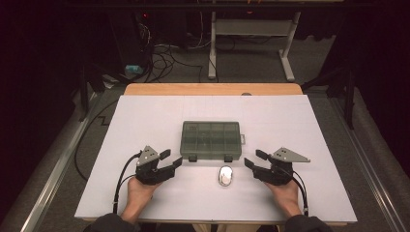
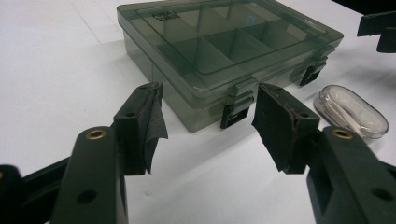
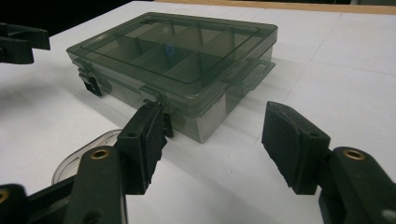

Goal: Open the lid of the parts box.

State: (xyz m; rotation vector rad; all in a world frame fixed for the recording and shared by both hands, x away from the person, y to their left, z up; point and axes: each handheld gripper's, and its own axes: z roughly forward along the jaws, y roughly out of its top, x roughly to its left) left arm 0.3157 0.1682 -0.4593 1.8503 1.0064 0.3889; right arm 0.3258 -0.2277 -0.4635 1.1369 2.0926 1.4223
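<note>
A translucent grey-green compartment box (image 1: 211,139) lies in the middle of the white sheet, its lid down and two dark latches on its near side. In front of it rests a small clear oval case (image 1: 225,175) with white contents. My left gripper (image 1: 171,158) is open just off the box's near left corner, with nothing between its jaws. My right gripper (image 1: 255,159) is open off the near right corner, likewise holding nothing. The left gripper view has the box (image 2: 224,42) beyond the open left gripper (image 2: 208,91), with the oval case (image 2: 351,111) to the right. In the right gripper view the box (image 3: 173,51) lies ahead of the right gripper (image 3: 213,109).
The white sheet (image 1: 145,116) covers a wooden table whose far edge (image 1: 212,89) shows bare. Beyond it stand a desk frame (image 1: 251,43) and floor cables (image 1: 164,58). Bare sheet lies left, right and behind the box.
</note>
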